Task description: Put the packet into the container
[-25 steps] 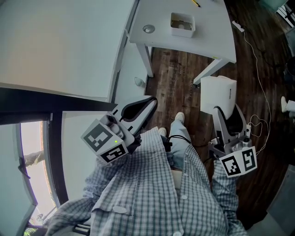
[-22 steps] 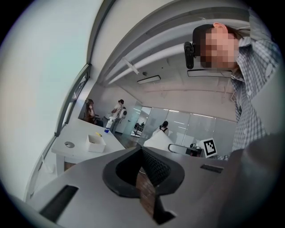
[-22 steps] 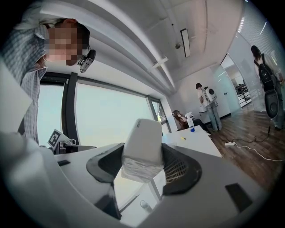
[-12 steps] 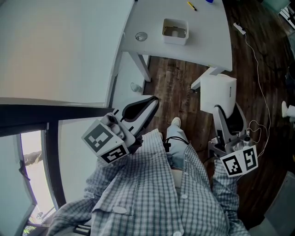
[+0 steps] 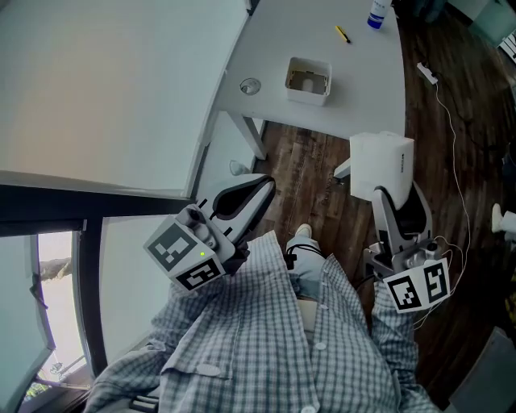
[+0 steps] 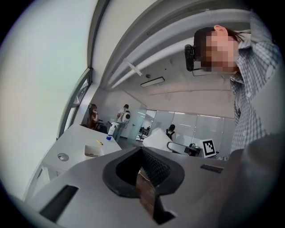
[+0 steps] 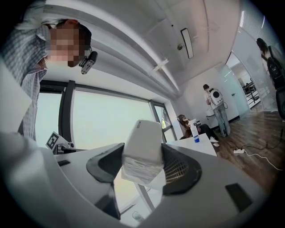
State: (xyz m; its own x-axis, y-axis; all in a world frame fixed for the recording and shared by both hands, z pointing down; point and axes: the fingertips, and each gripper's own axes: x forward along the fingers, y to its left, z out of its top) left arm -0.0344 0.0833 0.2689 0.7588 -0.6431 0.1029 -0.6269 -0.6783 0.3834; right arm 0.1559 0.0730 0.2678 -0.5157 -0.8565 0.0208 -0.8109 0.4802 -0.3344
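At the far left of the head view a window (image 5: 50, 266) in a dark window frame (image 5: 95, 266) meets a plain white wall (image 5: 105, 81). Next comes the left gripper (image 5: 260, 187), held in front of the person's checked shirt (image 5: 274, 339); its jaws are pressed together with nothing between them, and its own view shows only a thin slit at the tips. Ahead of it stands a white table (image 5: 347, 73) on a dark wooden floor (image 5: 310, 173). On the tabletop, from the left, lie a small round disc (image 5: 250, 85), the white open-topped container (image 5: 308, 79), a yellow pen (image 5: 343, 34) and, at the far edge, a bottle (image 5: 377, 12) with a blue base. One shoe (image 5: 301, 234) shows on the floor below the shirt. Further right, the right gripper (image 5: 393, 195) pinches the white packet (image 5: 380, 165), which sticks out upright beyond its jaws, over the floor just before the table's near edge and well apart from the container. In the right gripper view the packet (image 7: 142, 151) sits squarely between the two black pads, clamped on both sides. A white cable (image 5: 456, 161) trails across the floorboards at the right, running up to a power strip (image 5: 427, 74). The gripper views show a large bright room with glass partitions (image 6: 196, 124) and several people (image 7: 216, 109) standing or sitting far off.
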